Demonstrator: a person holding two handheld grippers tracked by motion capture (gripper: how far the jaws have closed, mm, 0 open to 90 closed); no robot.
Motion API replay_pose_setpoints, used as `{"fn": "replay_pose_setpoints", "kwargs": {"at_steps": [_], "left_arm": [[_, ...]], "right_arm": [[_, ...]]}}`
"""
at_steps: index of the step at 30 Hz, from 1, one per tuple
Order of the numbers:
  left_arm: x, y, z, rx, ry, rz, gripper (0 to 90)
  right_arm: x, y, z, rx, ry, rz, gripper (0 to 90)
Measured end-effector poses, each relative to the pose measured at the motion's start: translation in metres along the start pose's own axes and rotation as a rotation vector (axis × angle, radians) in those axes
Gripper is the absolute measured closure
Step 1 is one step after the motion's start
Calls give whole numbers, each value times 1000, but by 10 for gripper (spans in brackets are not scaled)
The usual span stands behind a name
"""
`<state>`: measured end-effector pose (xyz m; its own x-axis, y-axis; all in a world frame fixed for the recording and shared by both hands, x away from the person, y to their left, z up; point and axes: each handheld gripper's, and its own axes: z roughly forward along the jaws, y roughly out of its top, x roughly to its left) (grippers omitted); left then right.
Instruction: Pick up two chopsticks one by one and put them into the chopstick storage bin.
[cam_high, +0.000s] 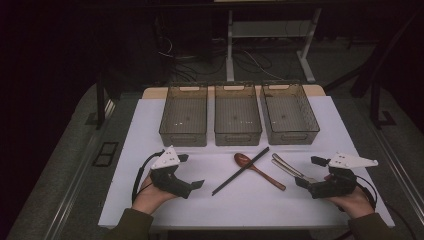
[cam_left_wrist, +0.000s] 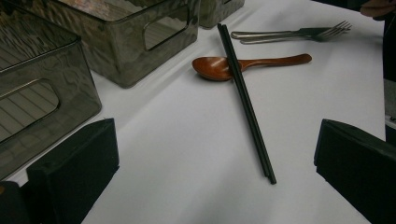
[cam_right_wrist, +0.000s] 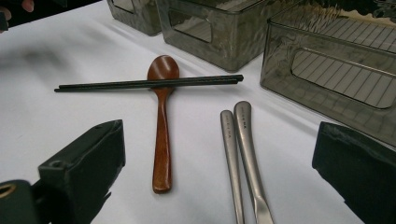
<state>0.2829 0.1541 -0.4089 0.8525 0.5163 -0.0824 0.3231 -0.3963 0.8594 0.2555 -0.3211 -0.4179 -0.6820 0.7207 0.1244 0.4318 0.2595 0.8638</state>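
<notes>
Left gripper (cam_high: 192, 171) and right gripper (cam_high: 306, 171) resting wide apart-jawed, holding nothing, black chopsticks (cam_high: 240, 171) crossing wooden spoon (cam_high: 259, 171) between them, metal cutlery (cam_high: 289, 167) beside right gripper.

Metal cutlery (cam_right_wrist: 243, 158) handles cut off by bottom edge.

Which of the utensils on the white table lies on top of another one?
The black chopsticks: they cross over the brown wooden spoon; the metal cutlery lies apart.

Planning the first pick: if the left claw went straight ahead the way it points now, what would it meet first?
Probably the black chopsticks: they lie between the left claw's open jaws, crossing the wooden spoon. Depth is hard to judge.
</notes>
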Motion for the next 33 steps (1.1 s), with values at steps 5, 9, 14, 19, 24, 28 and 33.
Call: {"fn": "replay_pose_setpoints", "kwargs": {"at_steps": [5, 9, 14, 19, 24, 28, 33], "left_arm": [[1, 0, 1, -1, 1, -12, 0], [3, 3, 1, -6, 4, -16, 0], [5, 5, 2, -27, 9, -20, 9], [5, 8, 6, -29, 10, -16, 18], [3, 12, 12, -29, -1, -13, 29], [2, 15, 17, -30, -15, -12, 43], [-1, 20, 26, -28, -32, -3, 56]], "right_arm": [[0, 0, 0, 2, 2, 2, 18], [1, 0, 1, 8, 8, -1, 18], [1, 0, 2, 13, 7, -1, 18], [2, 1, 2, 12, 1, 0, 18], [2, 2, 3, 12, 1, -6, 18], [2, 2, 3, 8, 3, -1, 18], [2, 2, 3, 0, 5, 0, 18]]}}
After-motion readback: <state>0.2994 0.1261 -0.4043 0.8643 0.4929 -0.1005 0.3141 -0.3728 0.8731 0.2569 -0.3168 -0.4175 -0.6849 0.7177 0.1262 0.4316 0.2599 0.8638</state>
